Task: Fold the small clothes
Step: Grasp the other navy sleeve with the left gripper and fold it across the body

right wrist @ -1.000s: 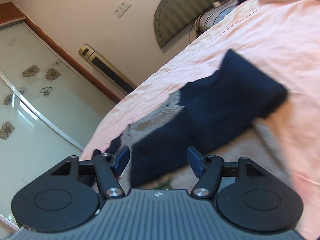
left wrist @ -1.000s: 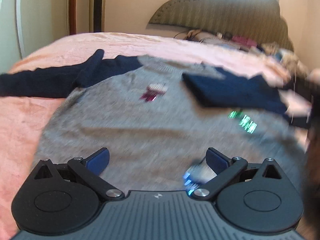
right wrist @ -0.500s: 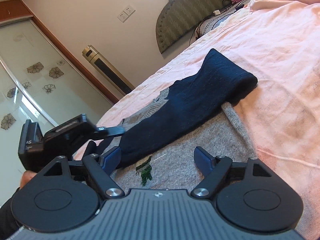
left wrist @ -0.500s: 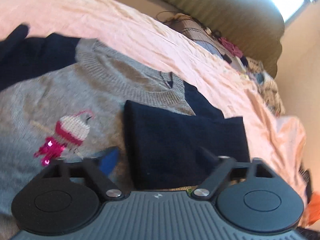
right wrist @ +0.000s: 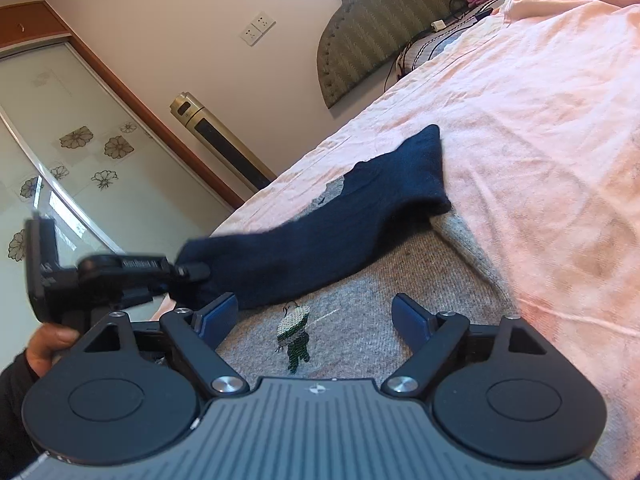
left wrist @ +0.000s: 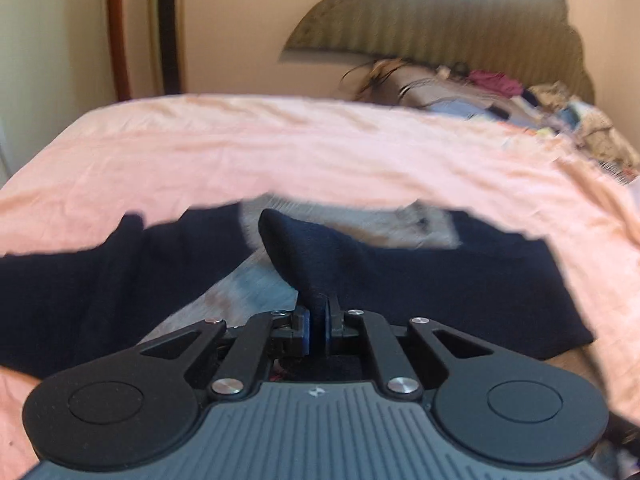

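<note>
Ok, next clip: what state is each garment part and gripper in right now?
Grey knit sweater: spread flat on the pink bedsheet.
Navy sleeve: folded across the sweater's chest, cuff end pinched.
Left gripper: fingers shut on the navy sleeve.
Right gripper: fingers opening, nothing between them, over the sweater.

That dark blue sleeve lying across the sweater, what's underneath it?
Under the navy sleeve lies the grey sweater front, with a small green stitched figure just clear of it. Any pattern beneath the sleeve is hidden. The left gripper pinches the sleeve's end.
</note>
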A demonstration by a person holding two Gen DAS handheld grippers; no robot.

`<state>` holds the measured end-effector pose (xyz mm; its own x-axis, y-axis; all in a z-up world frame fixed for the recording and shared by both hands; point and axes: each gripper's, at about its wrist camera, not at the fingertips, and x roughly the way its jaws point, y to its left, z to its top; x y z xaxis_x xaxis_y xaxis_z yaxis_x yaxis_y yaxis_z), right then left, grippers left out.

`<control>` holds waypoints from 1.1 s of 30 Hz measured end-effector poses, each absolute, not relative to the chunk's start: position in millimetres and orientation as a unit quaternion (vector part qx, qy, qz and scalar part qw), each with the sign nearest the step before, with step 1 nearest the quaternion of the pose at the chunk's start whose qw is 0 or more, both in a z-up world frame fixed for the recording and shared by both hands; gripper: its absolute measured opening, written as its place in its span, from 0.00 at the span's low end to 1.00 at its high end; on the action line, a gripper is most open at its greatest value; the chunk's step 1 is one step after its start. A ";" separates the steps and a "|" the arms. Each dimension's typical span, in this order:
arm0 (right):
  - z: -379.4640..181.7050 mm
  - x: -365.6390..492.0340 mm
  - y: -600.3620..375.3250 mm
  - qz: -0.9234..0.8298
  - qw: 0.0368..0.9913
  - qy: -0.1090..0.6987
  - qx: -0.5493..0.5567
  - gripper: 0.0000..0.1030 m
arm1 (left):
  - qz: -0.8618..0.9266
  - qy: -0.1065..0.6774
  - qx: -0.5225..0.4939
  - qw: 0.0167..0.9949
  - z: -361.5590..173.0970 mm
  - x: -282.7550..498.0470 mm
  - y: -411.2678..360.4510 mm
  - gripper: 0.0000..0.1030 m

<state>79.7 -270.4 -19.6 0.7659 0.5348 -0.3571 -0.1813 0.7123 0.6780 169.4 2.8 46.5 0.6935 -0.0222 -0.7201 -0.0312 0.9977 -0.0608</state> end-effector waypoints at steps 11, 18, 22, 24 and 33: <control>43.9 119.2 -267.4 0.185 0.912 0.247 0.270 1.00 | 0.004 0.297 -0.115 0.948 62.6 128.5 23.6 0.65; 23.6 231.9 -224.8 0.132 0.922 0.336 0.138 0.97 | -0.016 0.374 -0.077 0.924 12.4 175.5 -9.1 0.76; -12.4 227.8 -214.8 0.134 0.931 0.337 0.039 1.00 | -0.032 0.348 -0.025 0.937 2.5 165.9 -4.4 0.78; -11.5 228.4 -218.0 0.133 0.931 0.334 0.055 1.00 | -0.039 0.346 -0.024 0.937 2.7 164.9 1.2 0.78; -11.1 227.7 -208.2 0.120 0.933 0.338 0.017 1.00 | 0.069 0.263 -0.151 0.950 39.6 88.3 113.0 0.80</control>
